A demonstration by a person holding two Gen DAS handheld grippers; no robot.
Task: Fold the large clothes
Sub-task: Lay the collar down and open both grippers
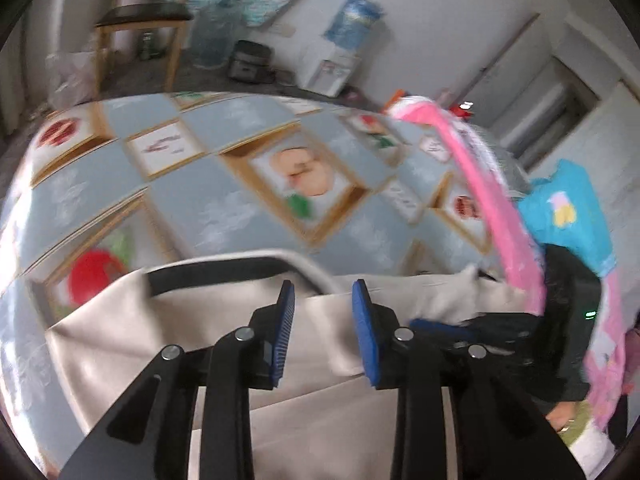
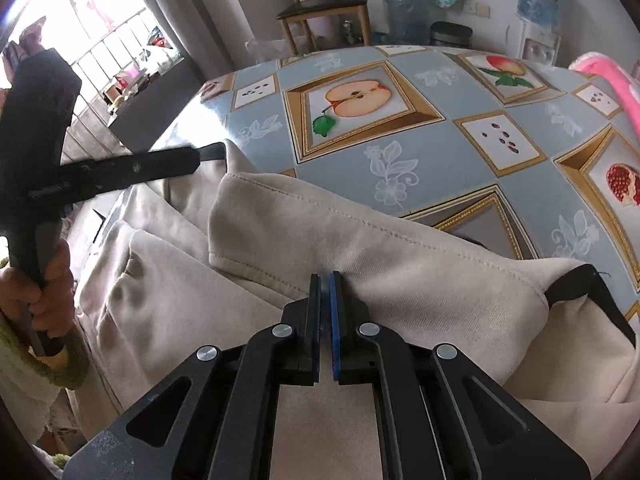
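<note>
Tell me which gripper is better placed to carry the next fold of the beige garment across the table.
Right, probably. The right gripper is shut at a folded edge of the beige garment, apparently pinching cloth. The left gripper stands open above the fabric with nothing between its pads, so it would have to grasp first.

Garment [image 2: 360, 248]: lying on the tabletop [image 2: 440, 160] at its near edge, 6 o'clock.
Right hand-held gripper [image 2: 325, 280]: sitting over the garment's fold.
Left hand-held gripper [image 2: 208, 152]: reaching in at 9 o'clock.
Chair [image 2: 324, 4]: standing behind the tabletop, 12 o'clock.
</note>
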